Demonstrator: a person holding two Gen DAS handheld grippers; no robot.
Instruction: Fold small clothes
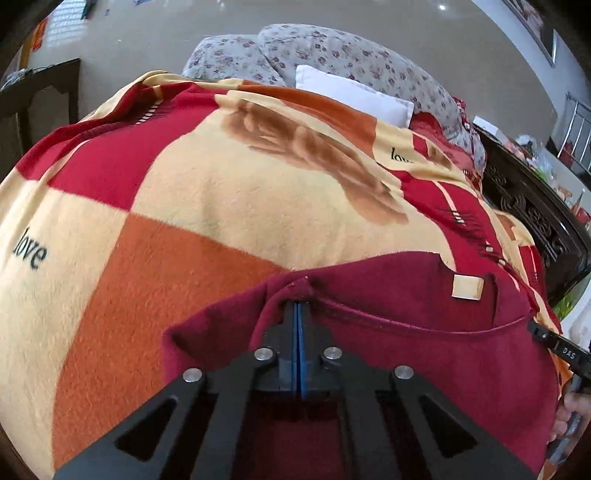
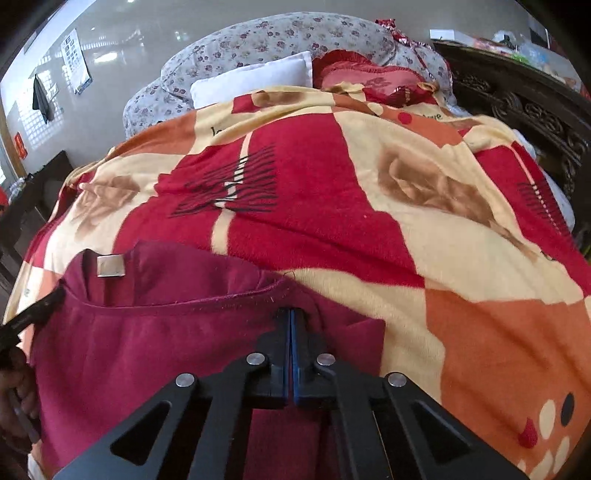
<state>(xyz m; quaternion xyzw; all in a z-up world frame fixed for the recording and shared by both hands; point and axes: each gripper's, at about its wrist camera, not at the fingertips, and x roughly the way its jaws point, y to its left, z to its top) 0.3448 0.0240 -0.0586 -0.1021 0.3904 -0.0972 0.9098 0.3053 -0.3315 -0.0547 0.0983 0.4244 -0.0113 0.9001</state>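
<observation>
Maroon garment, small top, lies flat near edge of the bed, on a patterned blanket of red, orange and cream blocks. Neckline faces away from the cameras, cream label visible inside the collar. Left tongs clamped on the shoulder/collar seam at the garment's left end, blue pads pressed together with cloth pinched between them. Right tongs same at the other shoulder, shut on the maroon fabric just by the neckline hem. Each wrist view catches the other tool at the frame edge, plus part of the hand holding it. Garment looks spread out, no fold visible yet; the short sleeve end pokes out flat beside the right tongs. Judgement: task at its start, both shoulders gripped, first fold not made. Left to do: probably lift or drag the top edge toward the hem, then fold again and smooth; lower part of the garment is hidden under the tools, so can't tell how it lies there. Beyond the blanket: white pillow, floral grey quilt bundled at the far end, red cushion beside it, dark carved wooden bed frame along the right side, glossy pale wall behind.
</observation>
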